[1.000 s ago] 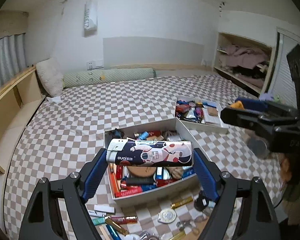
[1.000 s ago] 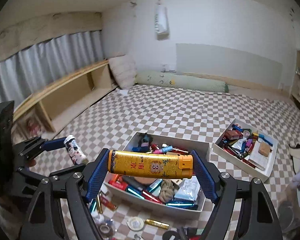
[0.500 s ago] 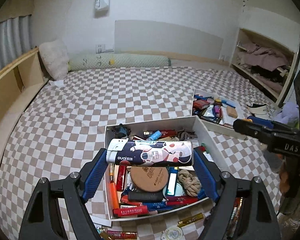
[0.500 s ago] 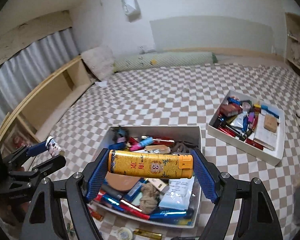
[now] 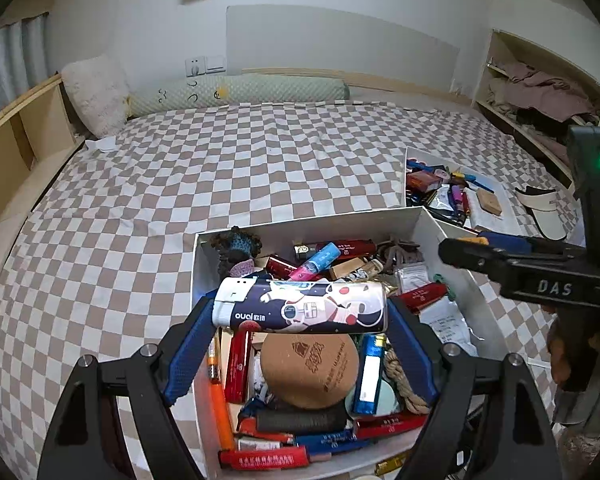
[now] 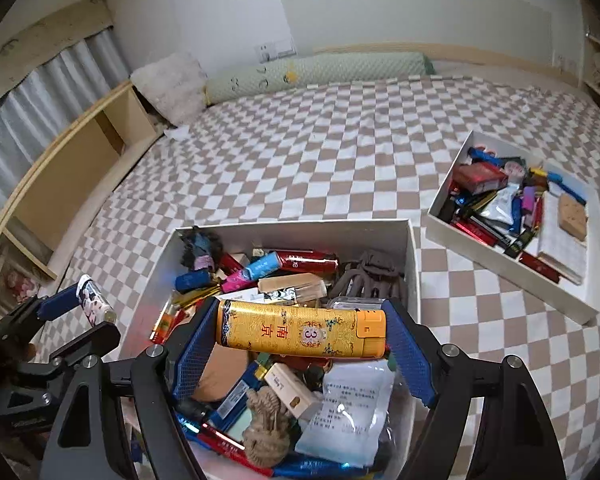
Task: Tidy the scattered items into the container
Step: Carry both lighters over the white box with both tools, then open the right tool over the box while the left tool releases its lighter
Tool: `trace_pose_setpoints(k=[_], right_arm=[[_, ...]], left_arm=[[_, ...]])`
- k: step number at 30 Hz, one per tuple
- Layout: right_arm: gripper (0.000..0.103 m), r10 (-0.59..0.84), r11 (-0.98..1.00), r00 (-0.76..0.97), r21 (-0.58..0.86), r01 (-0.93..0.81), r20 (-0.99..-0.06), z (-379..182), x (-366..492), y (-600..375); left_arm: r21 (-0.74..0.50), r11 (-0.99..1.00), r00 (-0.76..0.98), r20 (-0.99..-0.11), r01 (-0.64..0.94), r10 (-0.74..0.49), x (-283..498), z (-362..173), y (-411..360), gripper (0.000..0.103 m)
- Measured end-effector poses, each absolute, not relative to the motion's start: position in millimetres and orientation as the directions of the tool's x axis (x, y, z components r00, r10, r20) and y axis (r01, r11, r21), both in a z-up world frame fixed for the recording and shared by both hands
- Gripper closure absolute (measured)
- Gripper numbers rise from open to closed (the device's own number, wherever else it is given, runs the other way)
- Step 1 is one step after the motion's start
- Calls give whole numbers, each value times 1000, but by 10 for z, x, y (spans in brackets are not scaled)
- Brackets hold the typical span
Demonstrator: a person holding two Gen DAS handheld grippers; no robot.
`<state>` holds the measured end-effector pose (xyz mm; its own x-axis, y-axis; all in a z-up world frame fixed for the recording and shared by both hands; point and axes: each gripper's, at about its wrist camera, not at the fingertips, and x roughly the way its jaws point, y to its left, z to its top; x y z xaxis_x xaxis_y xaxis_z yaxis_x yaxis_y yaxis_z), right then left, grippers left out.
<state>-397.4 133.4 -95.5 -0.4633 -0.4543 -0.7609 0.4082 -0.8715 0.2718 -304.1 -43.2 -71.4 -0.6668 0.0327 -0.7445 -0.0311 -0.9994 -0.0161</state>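
Hovering above the white box, the left gripper is clenched on a navy lighter printed with a cartoon astronaut, the lighter lying crosswise between the blue pads with its white cap toward the left. The box, sitting on the checkered bed, is crowded with small things: under the navy lighter lies a round cork coaster, left of the coaster an orange lighter and a red one, right of it a blue lighter and a coil of rope. Over the right part of the same box, the right gripper grasps a yellow lighter with red characters, also held crosswise over the box's contents, its orange cap toward the right. Below it in the box lie a pale packet and a small cream box. In the right wrist view the left gripper with its navy lighter shows at the left edge, beside the box's left wall. Well to the right of the box, a second white tray rests on the bed, filled with more lighters and packets. A long green bolster and a fluffy pillow lie at the bed's far end, beyond the box.
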Motion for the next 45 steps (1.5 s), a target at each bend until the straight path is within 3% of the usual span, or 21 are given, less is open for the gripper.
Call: trace_pose_setpoints(k=[22, 31, 33, 35, 45], right_arm=[[22, -427, -895, -433, 303, 328, -794, -1395, -4637, 1129], [22, -462, -865, -386, 310, 394, -799, -1460, -4647, 863], [18, -451, -871, -396, 297, 391, -800, -1455, -4647, 827], [0, -451, -873, -415, 292, 392, -790, -1425, -4640, 823], [0, -450, -879, -428, 306, 365, -784, -1351, -4660, 872]], left_arm=[[-94, -995, -647, -761, 44, 44, -3490, -865, -778, 19], [-135, -988, -626, -778, 77, 57, -3661, -998, -906, 19], [-150, -985, -615, -785, 86, 66, -3684, -1037, -946, 19], [-154, -984, -607, -792, 94, 66, -3702, -1068, -956, 19], [-151, -974, -500, -865, 170, 47, -3749, -1263, -982, 19]])
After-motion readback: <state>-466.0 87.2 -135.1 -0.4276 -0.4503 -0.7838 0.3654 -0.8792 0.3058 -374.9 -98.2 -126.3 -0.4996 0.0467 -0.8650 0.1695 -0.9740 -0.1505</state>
